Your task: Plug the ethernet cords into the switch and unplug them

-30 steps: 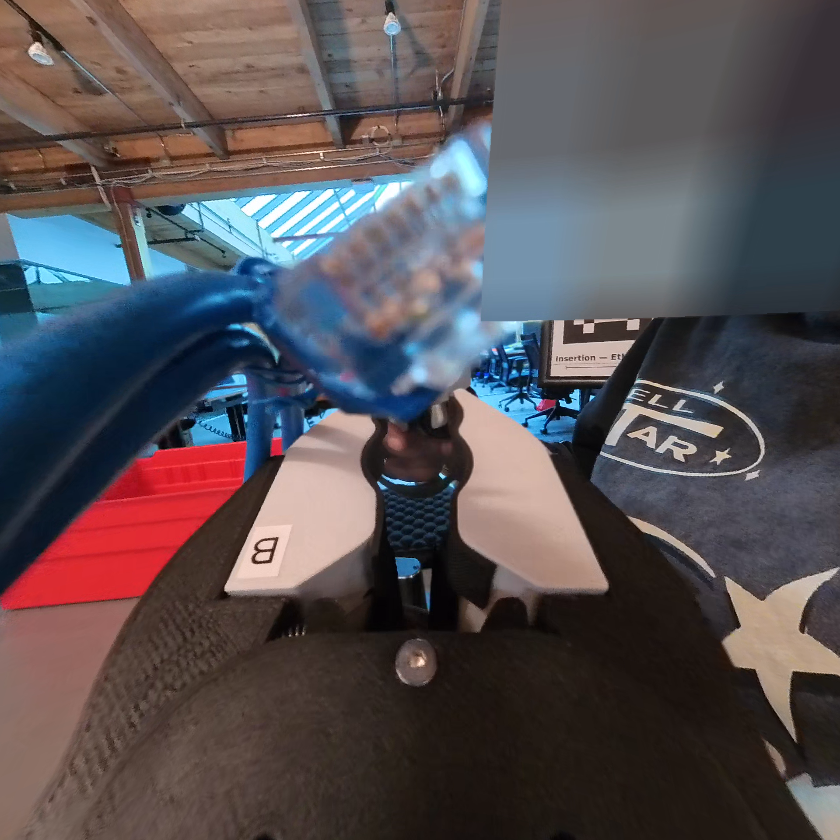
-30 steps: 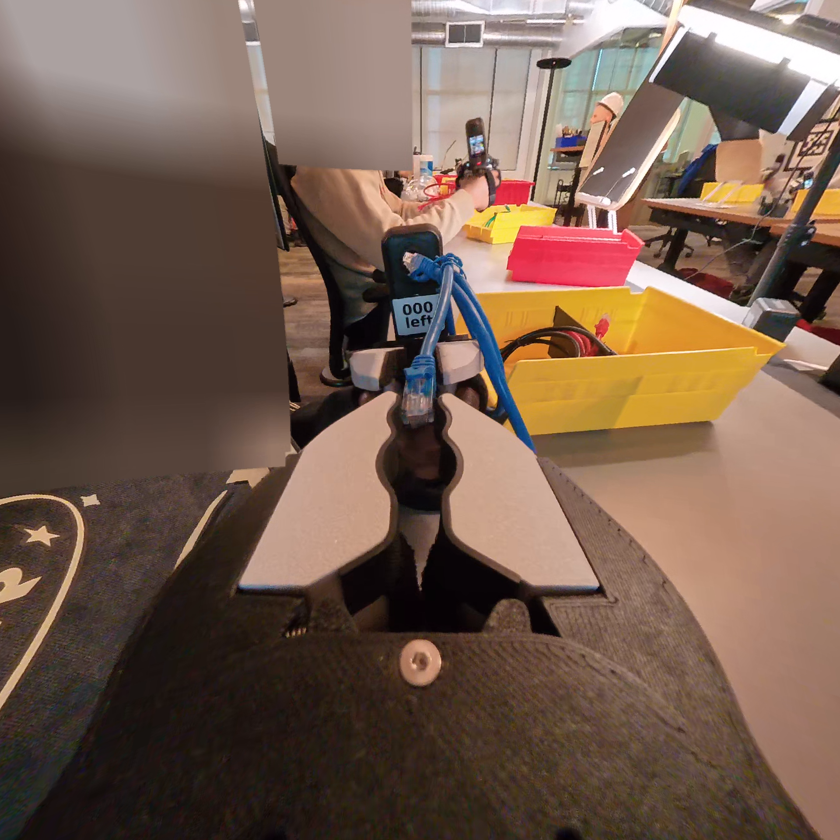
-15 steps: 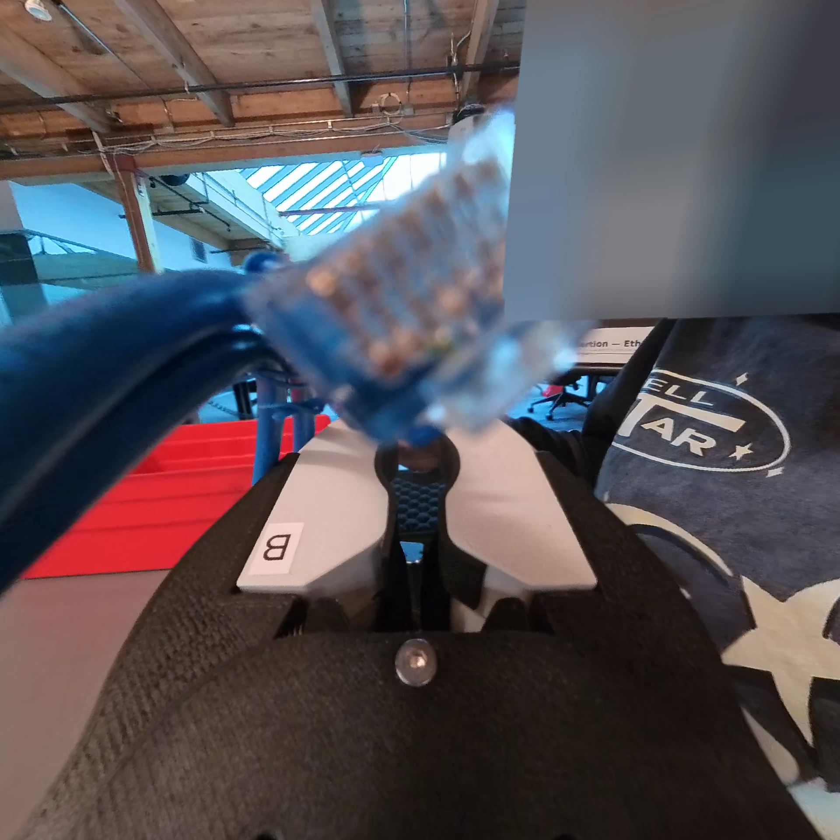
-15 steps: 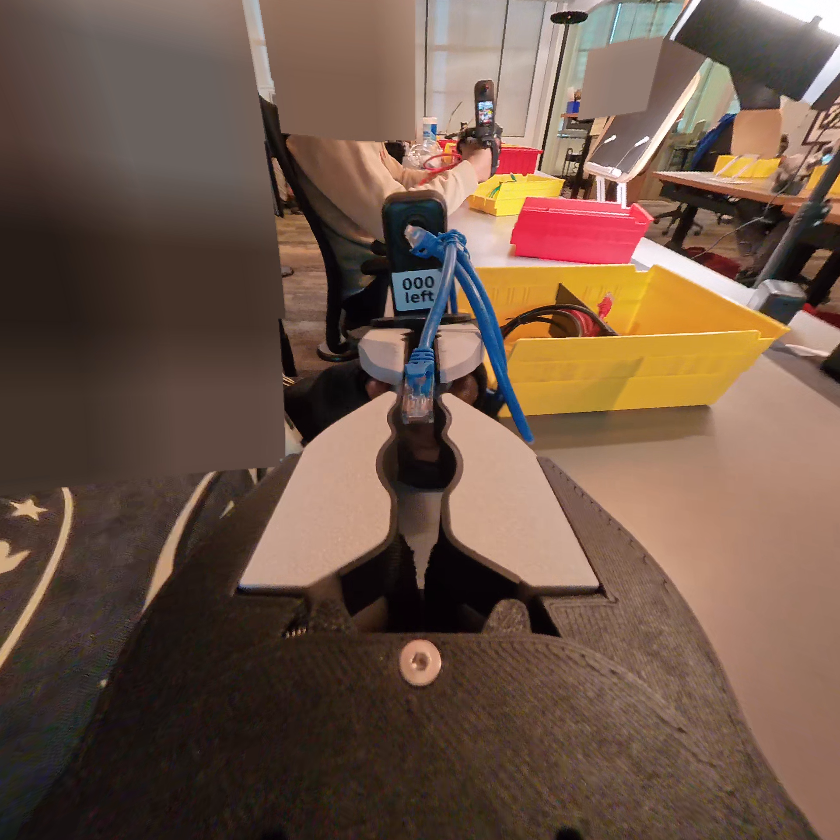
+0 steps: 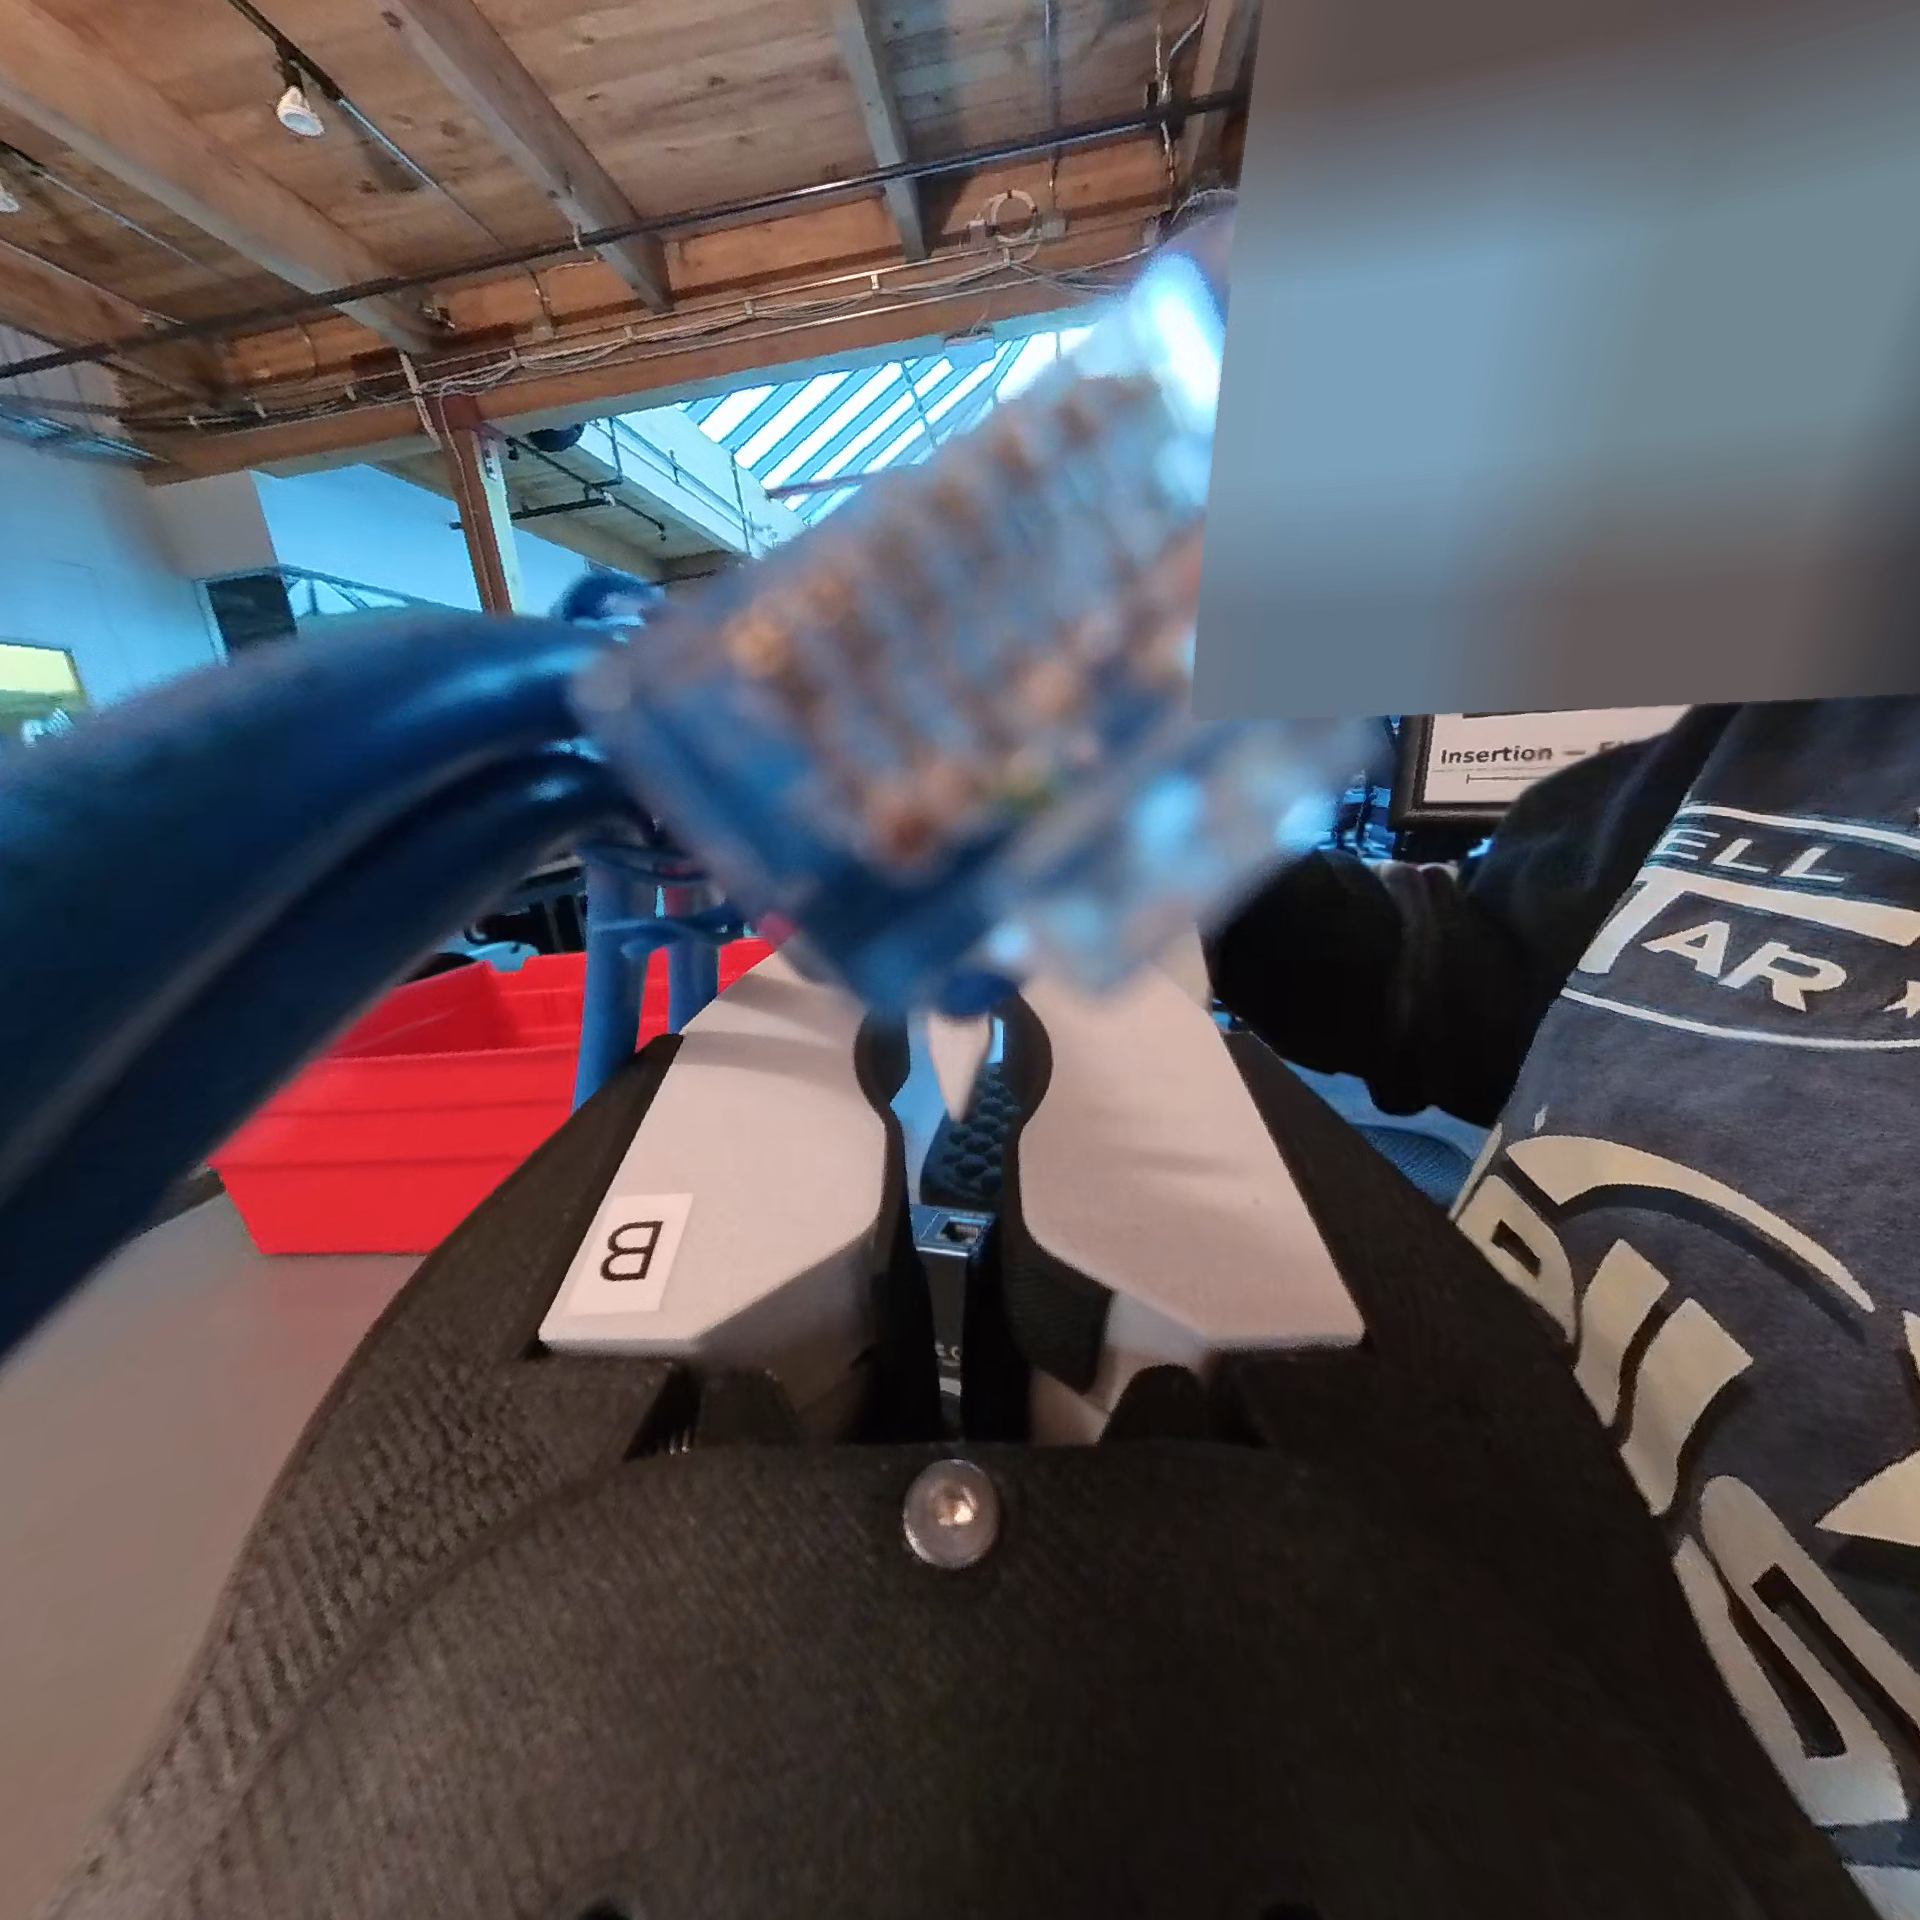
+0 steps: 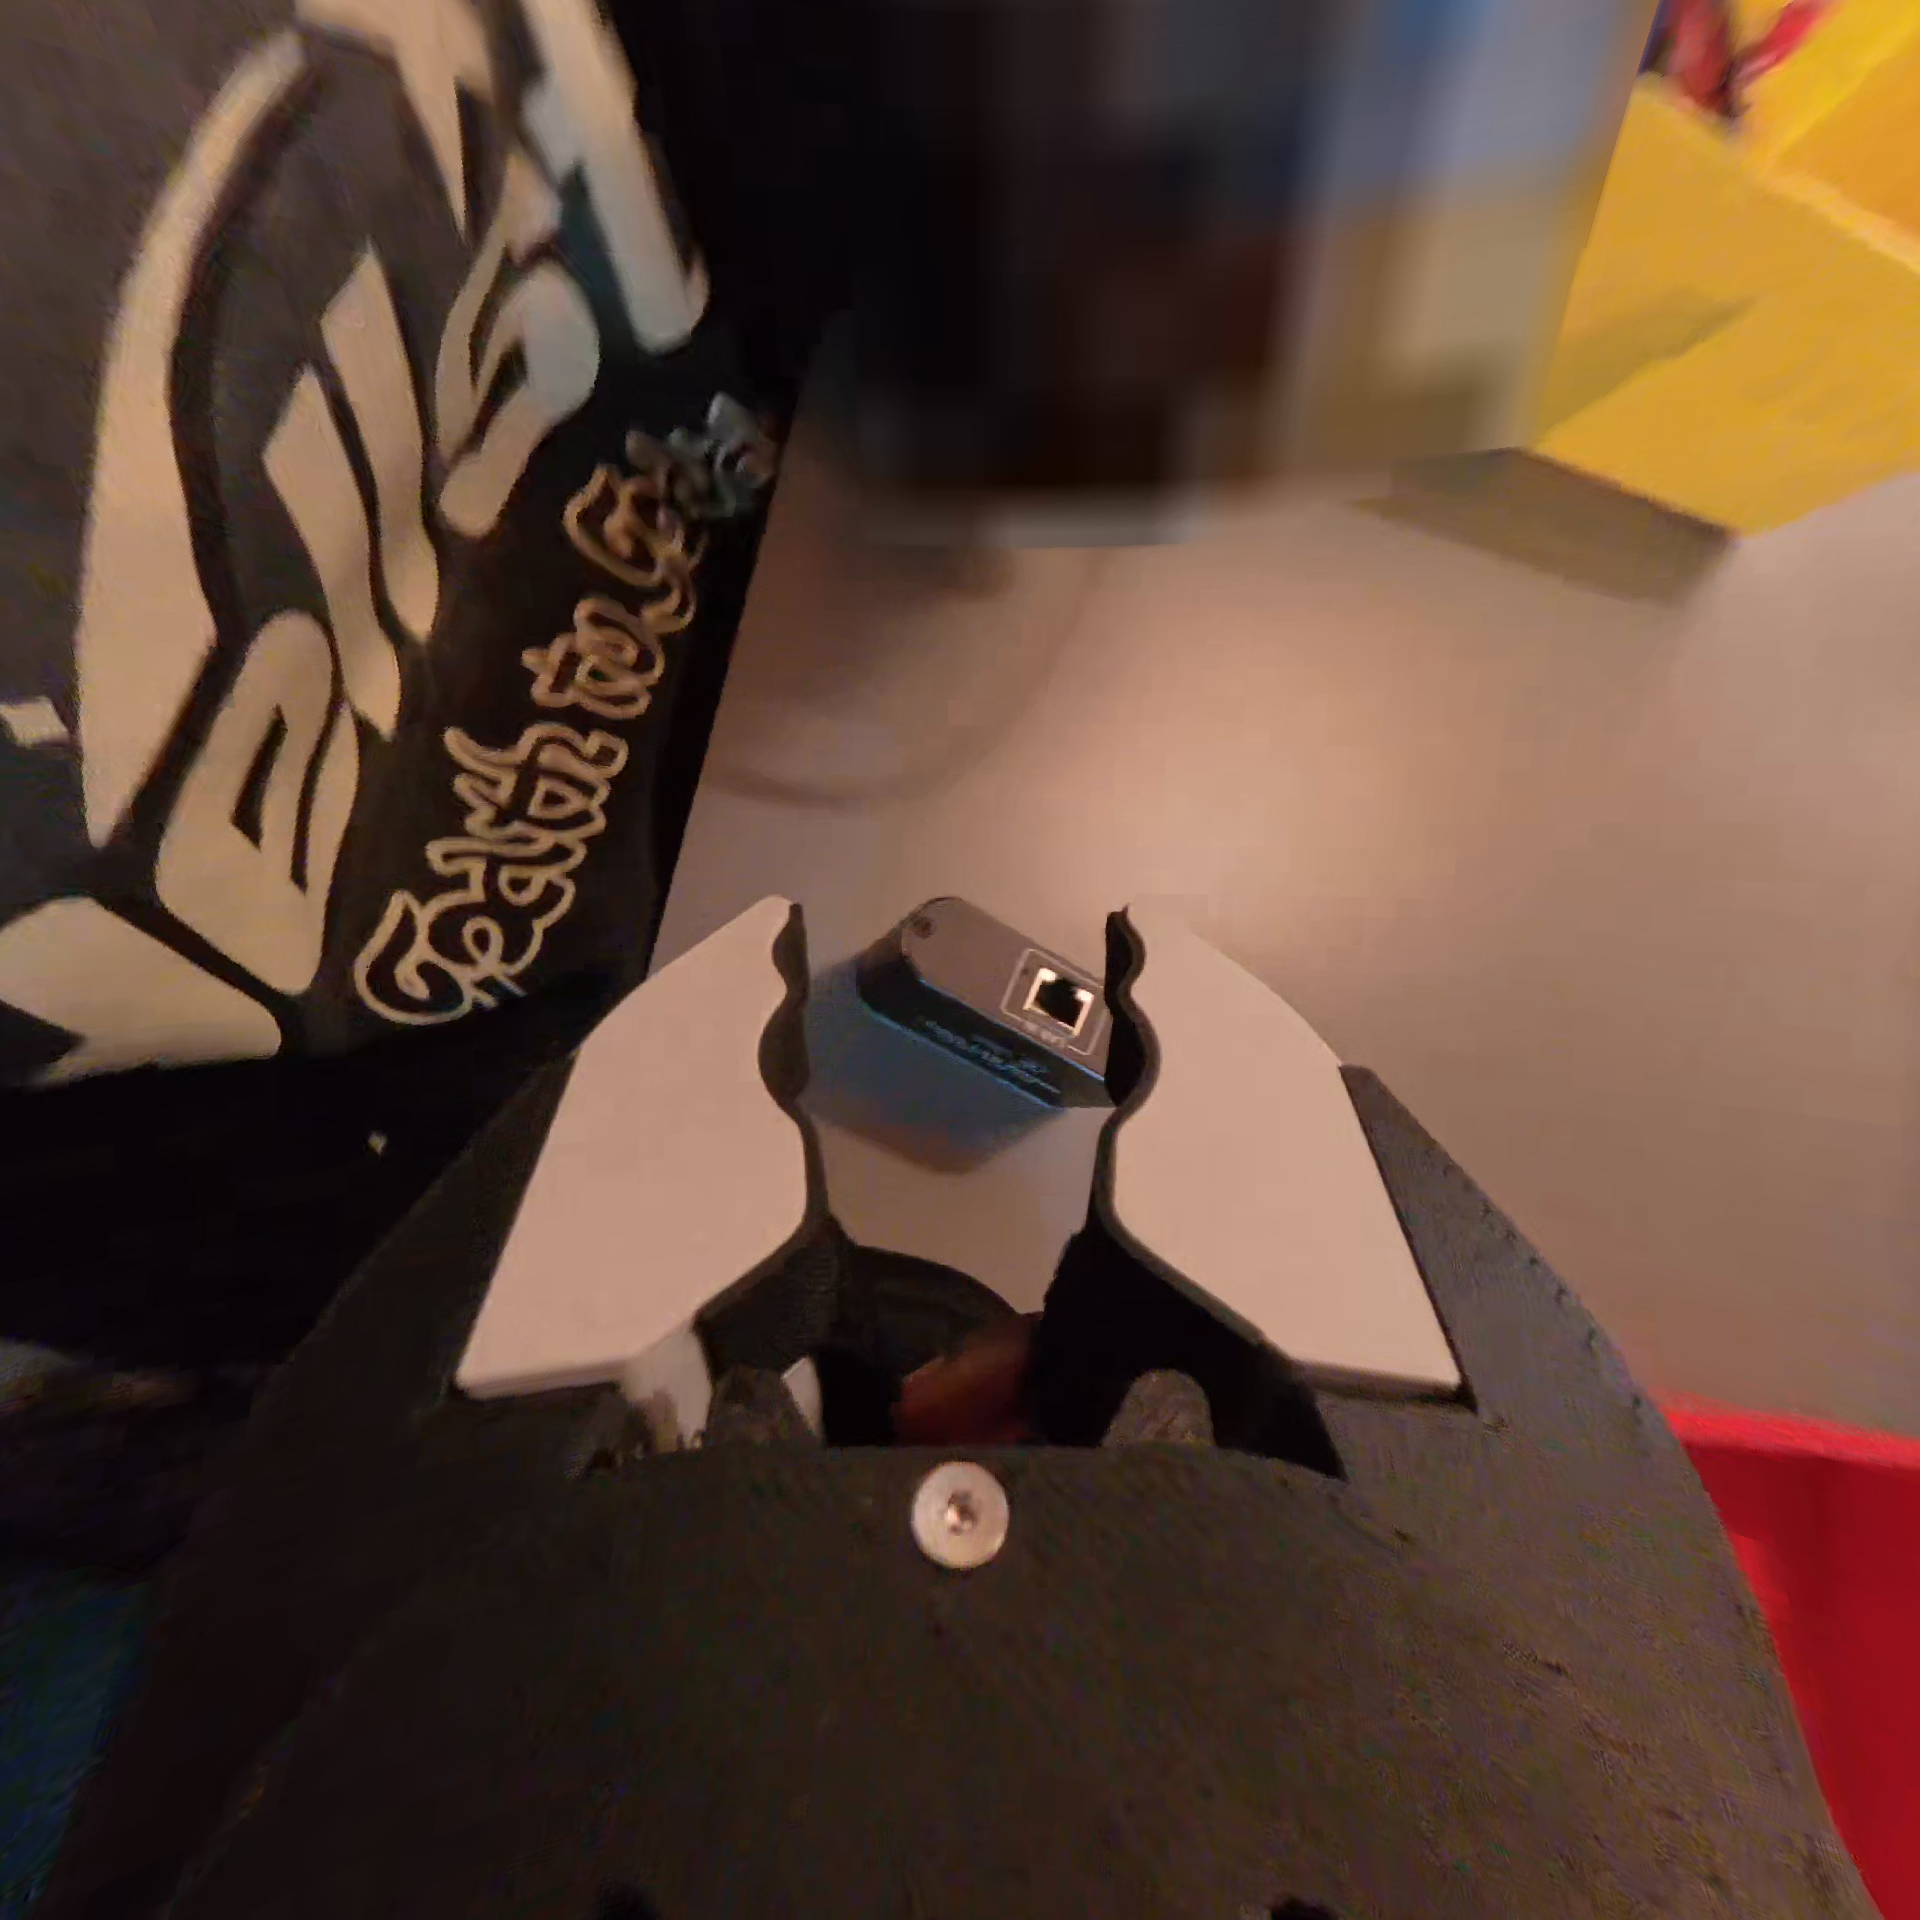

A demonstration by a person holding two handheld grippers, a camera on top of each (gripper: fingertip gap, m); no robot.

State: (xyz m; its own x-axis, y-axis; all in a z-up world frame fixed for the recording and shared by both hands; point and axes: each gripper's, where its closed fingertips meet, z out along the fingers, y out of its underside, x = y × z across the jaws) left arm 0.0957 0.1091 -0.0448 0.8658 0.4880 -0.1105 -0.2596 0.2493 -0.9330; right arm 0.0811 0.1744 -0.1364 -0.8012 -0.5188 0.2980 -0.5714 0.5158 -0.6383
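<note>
Grey desk (image 6: 1455,831), red bin (image 5: 416,1122) at its far edge, right gripper (image 6: 954,1023) with jaws spread wide above small black switch (image 6: 966,1029) lying on desk, left gripper (image 5: 951,1039) with jaws clamped on blue ethernet cord (image 5: 260,831), clear plug (image 5: 966,707) close to the camera

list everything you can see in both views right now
ethernet cord: one, blue with clear plug, pinched at the left tool's tip, blurred near the lens
switch: one, black, on the table, seen between the right tool's fingers
red bin: one, on the table behind the cord
yellow bin: one, top right of right view
table: one, grey
shirt: one, dark with pale print, on the person
left tool: shut on the cord
right tool: open, above the switch
</note>
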